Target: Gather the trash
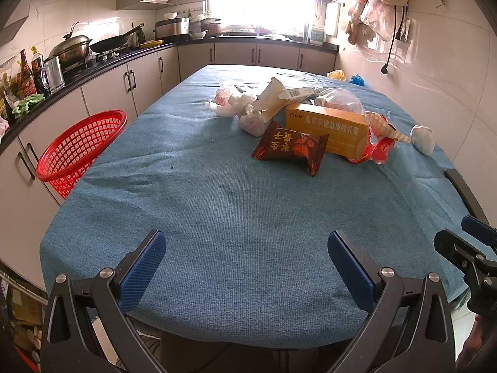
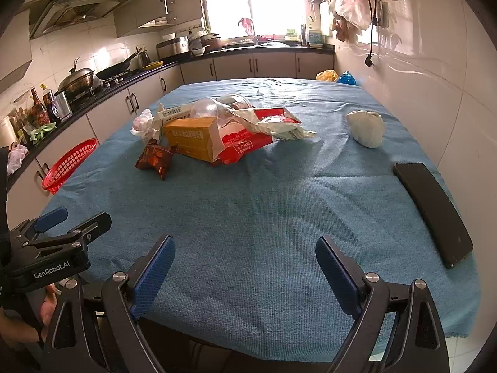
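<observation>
My left gripper [image 1: 247,267] has its two blue fingers wide apart, and nothing is between them. My right gripper [image 2: 245,272] is the same: fingers wide apart and empty. Both hang over the near edge of the table with the blue cloth [image 1: 217,205].

The trash sits in a pile at about 12 o'clock from my right gripper and 1 o'clock from my left one. The dark brown snack wrapper with red fruit on it [image 1: 290,147] is the closest piece. Just behind it, touching it, lies the long orange cardboard box [image 1: 329,129]. A red and white plastic wrapper [image 2: 248,138] lies against the box on its right side. A clear plastic dome lid [image 2: 214,108] rests behind the box. A white crumpled tissue [image 2: 143,124] lies at the left of the pile, beside an open white carton with a barcode [image 1: 279,98].

A round white wad [image 2: 366,127] sits alone at 1 o'clock from my right gripper, well apart from the pile. A flat black phone [image 2: 435,211] lies at 2 o'clock, near the table's right edge.

A red plastic mesh basket [image 1: 80,146] sticks up beside the table's left edge, at 10 o'clock.
</observation>
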`<state>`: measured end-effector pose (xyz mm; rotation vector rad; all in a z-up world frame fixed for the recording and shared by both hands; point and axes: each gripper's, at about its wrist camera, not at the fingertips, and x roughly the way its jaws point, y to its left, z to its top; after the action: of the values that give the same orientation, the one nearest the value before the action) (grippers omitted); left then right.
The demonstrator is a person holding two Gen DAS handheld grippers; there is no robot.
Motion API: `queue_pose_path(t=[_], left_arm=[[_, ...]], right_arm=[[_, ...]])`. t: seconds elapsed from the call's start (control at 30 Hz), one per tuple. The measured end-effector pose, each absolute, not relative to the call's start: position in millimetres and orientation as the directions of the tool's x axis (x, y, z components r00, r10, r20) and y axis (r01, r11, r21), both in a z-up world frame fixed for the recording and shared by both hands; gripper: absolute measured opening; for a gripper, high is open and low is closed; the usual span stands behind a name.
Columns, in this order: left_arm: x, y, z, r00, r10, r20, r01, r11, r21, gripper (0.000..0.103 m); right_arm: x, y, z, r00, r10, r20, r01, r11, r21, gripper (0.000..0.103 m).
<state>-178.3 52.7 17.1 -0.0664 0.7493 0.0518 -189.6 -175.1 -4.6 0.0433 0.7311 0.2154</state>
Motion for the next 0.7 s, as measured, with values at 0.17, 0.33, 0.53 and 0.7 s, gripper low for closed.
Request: queue_pose_path(t=[0.17,0.33,0.53,0.7], left_arm=[[-177.4,53.9,15.9,0.729,0.023,-0.684,-0.070,0.997,-0.041,0.103],[-176.0,54.3,13.4,0.724,0.023,-0.690,-0.066,0.997,-0.037,0.103],[-170.4,56.3,19.9,0.725,-0.005,-0.689,-0.042,0.998,-0.051,0.103],[-143.7,61.0,25.9,0.686,-0.091,-0.722,-0.003,0.992,-0.127,0.103]], right_arm=[[-189.0,-176.4,-5.2,0.724,0.211,-0.657,-0.175,0.977,0.121,0.094],[-187.7,-179.0,-6.3,0.721,0.215,-0.659,-0.170,0.977,0.132,0.094],[-182.0,-188.0,-4.4,0.714,0.228,-0.662,-0.168,0.974,0.154,0.094],[-166.8,-213.8,8.5,0.734,0.205,-0.648,-0.129,0.978,0.164,0.094]])
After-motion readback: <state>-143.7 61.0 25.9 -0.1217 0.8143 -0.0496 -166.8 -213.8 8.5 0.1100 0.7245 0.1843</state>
